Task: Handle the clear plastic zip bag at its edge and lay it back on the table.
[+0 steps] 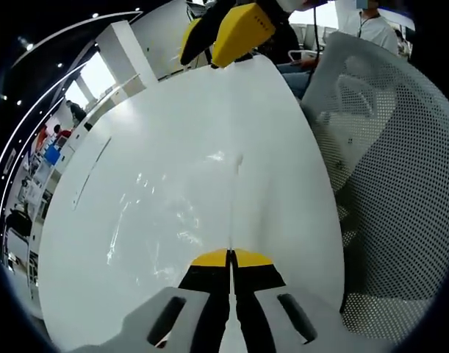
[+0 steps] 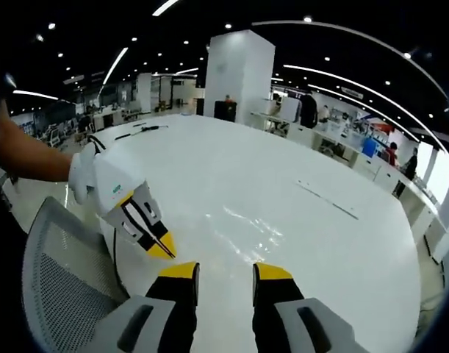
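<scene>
The clear plastic zip bag (image 1: 165, 209) lies mostly flat on the white table (image 1: 283, 147), showing only as faint glints. In the left gripper view my left gripper (image 1: 230, 257) has its yellow-tipped jaws pressed together, and a thin edge of the bag runs up from between them. My right gripper (image 1: 213, 44) hovers open over the table's far end. In the right gripper view the bag (image 2: 250, 224) lies just past my right gripper (image 2: 226, 272), whose jaws stand apart with nothing between them. The left gripper (image 2: 165, 250) comes in from the left, shut at the bag's near edge.
A grey mesh chair (image 1: 386, 184) stands against the table's side, also seen as the chair (image 2: 55, 279). A thin strip (image 2: 327, 198) lies farther out on the table (image 2: 209, 162). A gloved hand (image 2: 81, 176) holds the left gripper. Desks and people fill the background.
</scene>
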Tool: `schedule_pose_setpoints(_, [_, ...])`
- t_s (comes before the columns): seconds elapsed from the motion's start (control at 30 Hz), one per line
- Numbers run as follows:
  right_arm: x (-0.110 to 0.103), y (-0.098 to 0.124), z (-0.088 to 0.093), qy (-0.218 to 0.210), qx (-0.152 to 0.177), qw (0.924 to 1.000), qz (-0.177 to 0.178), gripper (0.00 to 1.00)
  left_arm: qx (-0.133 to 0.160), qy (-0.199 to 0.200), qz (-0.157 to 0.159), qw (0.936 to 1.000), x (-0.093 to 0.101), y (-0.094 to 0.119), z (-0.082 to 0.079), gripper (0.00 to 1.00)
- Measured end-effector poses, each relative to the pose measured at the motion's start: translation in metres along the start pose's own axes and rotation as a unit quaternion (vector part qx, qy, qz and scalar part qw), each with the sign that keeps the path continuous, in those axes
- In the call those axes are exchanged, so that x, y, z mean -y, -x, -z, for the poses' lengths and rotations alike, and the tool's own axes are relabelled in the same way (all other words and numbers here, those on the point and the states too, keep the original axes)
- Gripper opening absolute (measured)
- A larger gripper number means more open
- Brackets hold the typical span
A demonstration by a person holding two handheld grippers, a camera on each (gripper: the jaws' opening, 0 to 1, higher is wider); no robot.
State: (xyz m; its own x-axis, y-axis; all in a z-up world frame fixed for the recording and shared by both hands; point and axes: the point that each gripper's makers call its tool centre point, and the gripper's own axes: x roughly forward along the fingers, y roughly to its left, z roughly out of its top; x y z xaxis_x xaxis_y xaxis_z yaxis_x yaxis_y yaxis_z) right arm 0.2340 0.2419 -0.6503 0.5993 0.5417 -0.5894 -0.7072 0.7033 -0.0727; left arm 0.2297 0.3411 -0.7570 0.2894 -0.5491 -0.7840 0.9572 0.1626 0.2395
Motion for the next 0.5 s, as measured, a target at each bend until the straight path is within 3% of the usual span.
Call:
schedule_pose_setpoints(0.27, [0.006,0.019,0.010,-0.040,0.015,0.9989,0.019,0.40,-0.006,0.017,-0.006,0.9998,-0.008,-0.006,0.009,0.00])
schedule_pose_setpoints(0.5, [-0.002,0.040,0.012,-0.064,0.032,0.9968,0.034,0.46,-0.009,0.049,-0.023,0.9985,-0.016,-0.011,0.010,0.00])
